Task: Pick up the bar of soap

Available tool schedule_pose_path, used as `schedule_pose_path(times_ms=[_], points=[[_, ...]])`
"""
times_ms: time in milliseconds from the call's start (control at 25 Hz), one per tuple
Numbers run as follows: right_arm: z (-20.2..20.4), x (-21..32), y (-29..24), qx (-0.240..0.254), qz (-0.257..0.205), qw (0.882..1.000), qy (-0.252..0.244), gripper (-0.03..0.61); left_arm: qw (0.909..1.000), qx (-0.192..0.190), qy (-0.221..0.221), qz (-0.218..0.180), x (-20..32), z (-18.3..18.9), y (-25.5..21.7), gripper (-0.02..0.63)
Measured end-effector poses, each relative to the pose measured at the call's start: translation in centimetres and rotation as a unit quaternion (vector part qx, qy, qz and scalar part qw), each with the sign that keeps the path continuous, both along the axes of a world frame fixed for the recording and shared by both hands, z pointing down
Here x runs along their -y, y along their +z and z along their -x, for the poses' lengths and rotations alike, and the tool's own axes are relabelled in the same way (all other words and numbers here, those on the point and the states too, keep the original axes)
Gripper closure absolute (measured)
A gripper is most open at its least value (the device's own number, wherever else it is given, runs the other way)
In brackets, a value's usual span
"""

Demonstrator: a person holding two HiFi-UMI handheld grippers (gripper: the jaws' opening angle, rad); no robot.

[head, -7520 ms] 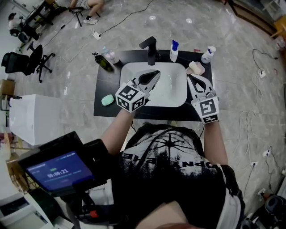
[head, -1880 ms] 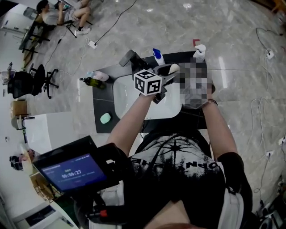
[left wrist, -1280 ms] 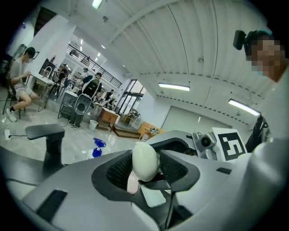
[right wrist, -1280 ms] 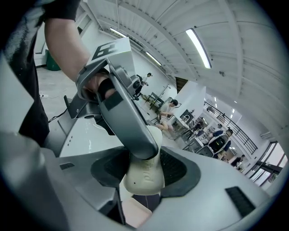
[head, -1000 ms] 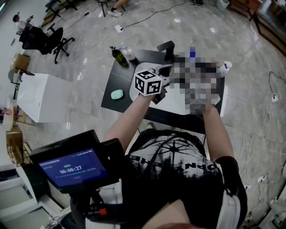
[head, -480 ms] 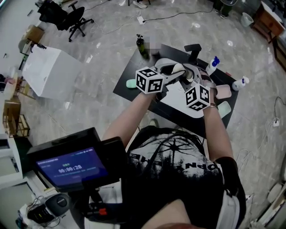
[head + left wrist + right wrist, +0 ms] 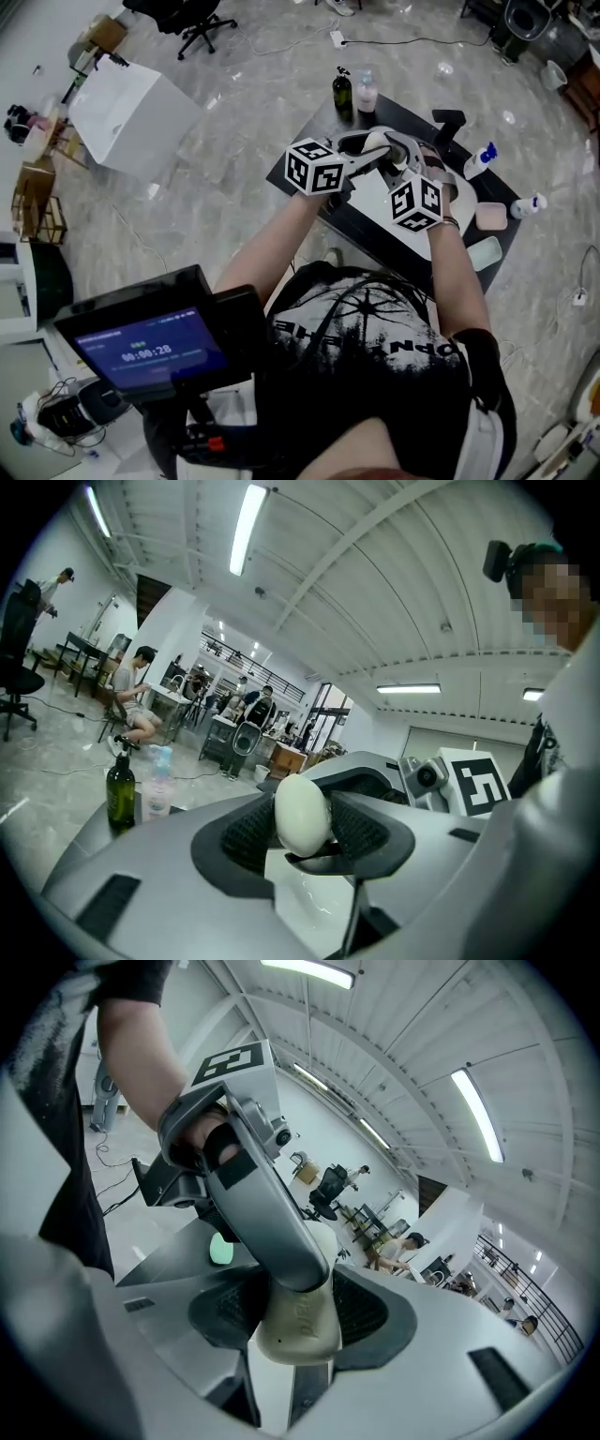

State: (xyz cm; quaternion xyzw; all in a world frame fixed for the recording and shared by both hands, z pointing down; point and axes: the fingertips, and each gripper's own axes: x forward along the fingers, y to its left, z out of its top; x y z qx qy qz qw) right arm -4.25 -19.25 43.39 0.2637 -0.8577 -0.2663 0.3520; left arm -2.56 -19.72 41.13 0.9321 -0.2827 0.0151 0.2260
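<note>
One black counter (image 7: 314, 131) carries a white sink basin (image 7: 370, 192). Above the basin the left gripper (image 7: 304, 825) and right gripper (image 7: 295, 1314) meet tip to tip. Each pinches the same pale bar of soap (image 7: 302, 808) between its pads, held in the air.

My left grey two-jaw gripper (image 7: 373, 155) and right grey two-jaw gripper (image 7: 401, 161) meet tip to tip, both forearms (image 7: 265, 246) stretched forward. Each one's jaws clamp the same pale oval bar of soap (image 7: 302, 813).
</note>
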Motion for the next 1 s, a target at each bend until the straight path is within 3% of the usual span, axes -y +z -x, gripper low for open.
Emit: schedule_pose_path(times_ms=[1000], points=[[12.8, -1.4, 0.2, 0.005, 0.002, 0.995, -0.098, 0.365, 0.9952, -0.003, -0.098, 0.000, -1.1, 12.9, 0.1, 0.423]])
